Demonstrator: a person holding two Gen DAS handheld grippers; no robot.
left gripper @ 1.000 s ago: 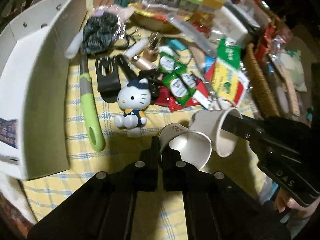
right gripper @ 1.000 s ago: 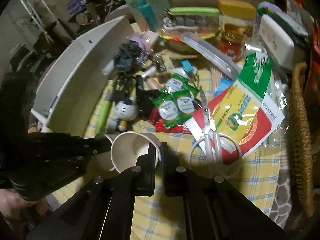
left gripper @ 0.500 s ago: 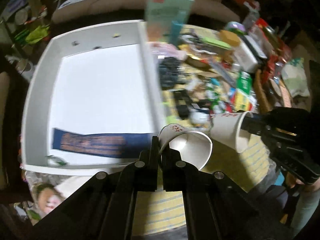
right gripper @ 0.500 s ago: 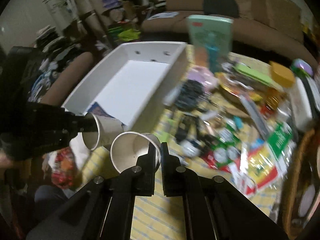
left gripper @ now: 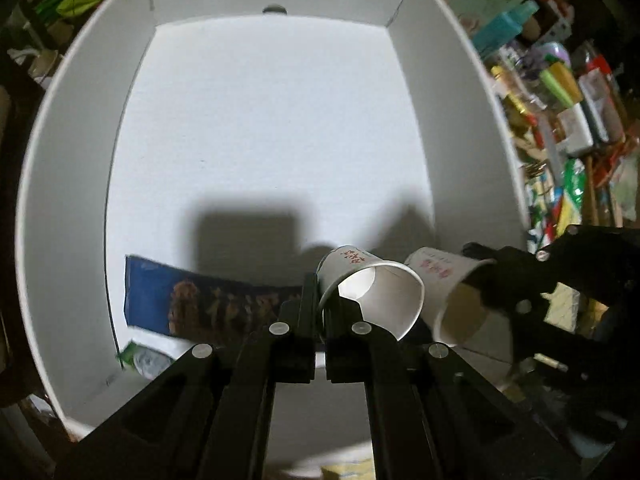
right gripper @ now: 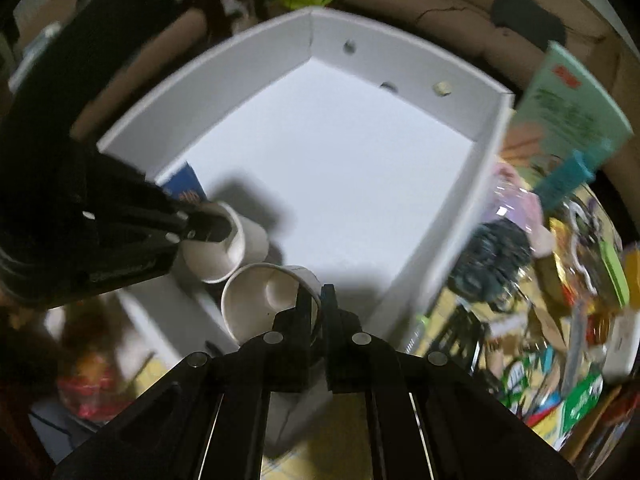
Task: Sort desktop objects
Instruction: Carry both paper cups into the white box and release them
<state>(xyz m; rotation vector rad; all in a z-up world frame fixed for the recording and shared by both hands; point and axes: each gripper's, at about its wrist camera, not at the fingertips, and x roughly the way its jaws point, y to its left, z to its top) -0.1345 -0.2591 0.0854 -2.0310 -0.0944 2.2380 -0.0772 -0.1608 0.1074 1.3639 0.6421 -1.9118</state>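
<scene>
The left gripper (left gripper: 320,300) pointed almost straight down over the white box (left gripper: 72,168), its two black fingers clamped on the rim of a paper cup (left gripper: 372,292) that lay tilted on its side, mouth toward the camera and red writing on its wall. Just beside it, toward the box's right wall, the right gripper (left gripper: 486,276) came in from the right at a slant, one finger inside and one outside a second paper cup (left gripper: 448,280), gripping its rim as well; in the right wrist view that cup (right gripper: 260,300) hung with its mouth facing up at the lens. Both cups were held near the box's near edge, close together but whether touching could not be told. On the box floor near the near left corner lay a dark blue packet (left gripper: 208,304). Beyond the box's right wall the cluttered tabletop (right gripper: 540,320) showed blurred packets and tools.
</scene>
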